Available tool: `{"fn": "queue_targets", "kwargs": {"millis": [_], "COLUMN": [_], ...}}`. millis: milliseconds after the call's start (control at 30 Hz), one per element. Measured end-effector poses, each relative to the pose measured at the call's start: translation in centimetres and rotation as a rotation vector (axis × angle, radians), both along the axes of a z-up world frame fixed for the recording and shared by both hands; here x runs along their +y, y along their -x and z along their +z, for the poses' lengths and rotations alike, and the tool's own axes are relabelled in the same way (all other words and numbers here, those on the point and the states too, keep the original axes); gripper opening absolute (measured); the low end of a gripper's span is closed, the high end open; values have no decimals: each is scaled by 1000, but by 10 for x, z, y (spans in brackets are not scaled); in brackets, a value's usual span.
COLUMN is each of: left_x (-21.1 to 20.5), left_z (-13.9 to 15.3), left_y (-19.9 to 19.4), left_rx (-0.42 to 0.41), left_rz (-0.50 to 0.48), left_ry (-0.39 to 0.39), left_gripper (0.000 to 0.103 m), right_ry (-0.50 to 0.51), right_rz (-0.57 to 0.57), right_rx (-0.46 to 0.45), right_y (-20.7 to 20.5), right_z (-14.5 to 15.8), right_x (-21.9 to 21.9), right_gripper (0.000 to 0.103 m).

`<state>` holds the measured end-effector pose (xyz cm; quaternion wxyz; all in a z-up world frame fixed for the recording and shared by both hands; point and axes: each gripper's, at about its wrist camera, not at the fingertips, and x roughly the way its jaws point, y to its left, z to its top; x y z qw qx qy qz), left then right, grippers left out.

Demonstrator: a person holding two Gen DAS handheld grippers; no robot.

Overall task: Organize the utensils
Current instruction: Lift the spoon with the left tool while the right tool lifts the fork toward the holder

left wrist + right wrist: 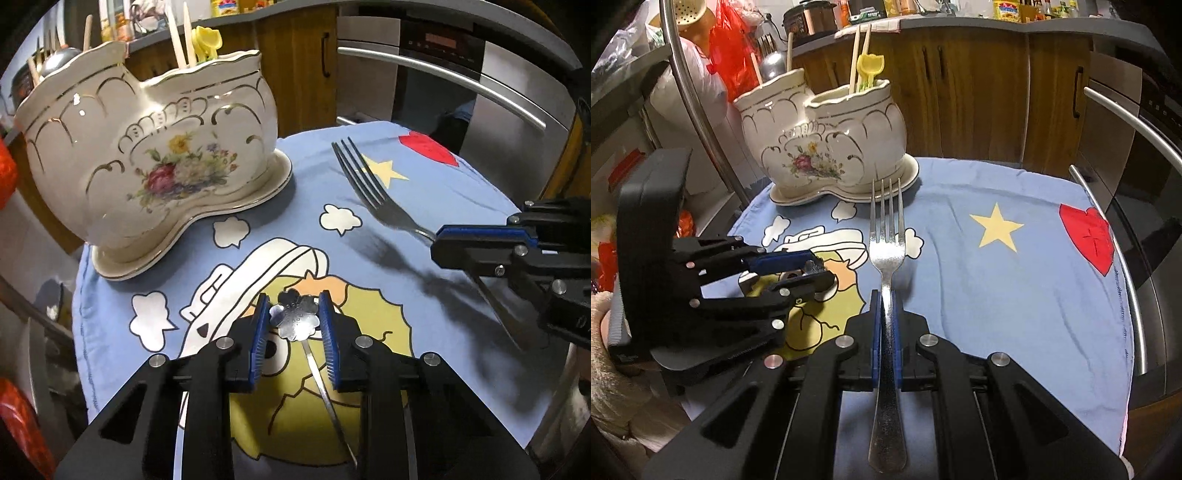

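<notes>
A: Left wrist view first: what has the left gripper [293, 325] got?
B: Its blue pads [328, 332] stand partly apart on either side of a small spoon [297, 317] with a flower-shaped bowl. The bowl fills most of the gap, but I cannot tell whether the pads press on it. The thin handle runs back toward the near edge, over the blue cartoon cloth [258, 177].
A: And the right gripper [885, 314]?
B: Clamped tight on a fork [887, 254] at the neck, tines pointing away toward the far side, handle trailing back between the fingers. In the left wrist view the fork hangs above the cloth, with its shadow beneath it.
A: Where is the holder?
B: A white ceramic utensil holder [155, 147] with gold trim and painted flowers stands on its matching saucer at the far left of the cloth. Chopsticks [860, 55] and a yellow plastic piece [871, 66] stick up from its right compartment, other utensils from the left
</notes>
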<state>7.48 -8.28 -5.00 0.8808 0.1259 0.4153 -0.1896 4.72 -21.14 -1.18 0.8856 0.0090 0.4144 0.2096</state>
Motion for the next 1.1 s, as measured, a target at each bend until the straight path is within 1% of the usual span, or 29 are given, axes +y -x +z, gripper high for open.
{"fn": "queue_targets", "kwargs": {"millis": [100, 167, 267, 400, 500, 667, 800, 1100], "left_x": [2, 5, 10, 20, 27, 35, 46, 66], "left_z": [2, 7, 18, 37, 49, 67, 81, 105], "left_y": [3, 7, 15, 23, 30, 36, 42, 58], "left_rx": [0, -16, -53, -105, -156, -206, -248, -341], "left_rz": [-10, -9, -14, -5, 1, 7, 16, 24], "left_ry": [19, 30, 57, 113, 130, 176, 196, 215], "left_gripper": [28, 28, 28, 28, 28, 28, 28, 28], "right_ry": [-15, -26, -35, -53, -65, -89, -110, -126], "right_rz": [-4, -7, -8, -5, -5, -3, -5, 13], "right_rx": [-14, -18, -33, -66, -85, -122, -164, -240], "right_y": [1, 1, 3, 4, 5, 7, 7, 7], "right_z": [3, 5, 8, 16, 22, 33, 47, 69], "right_x": [-2, -4, -5, -4, -1, 2, 5, 19], "right_gripper": [5, 5, 5, 5, 5, 5, 5, 5]}}
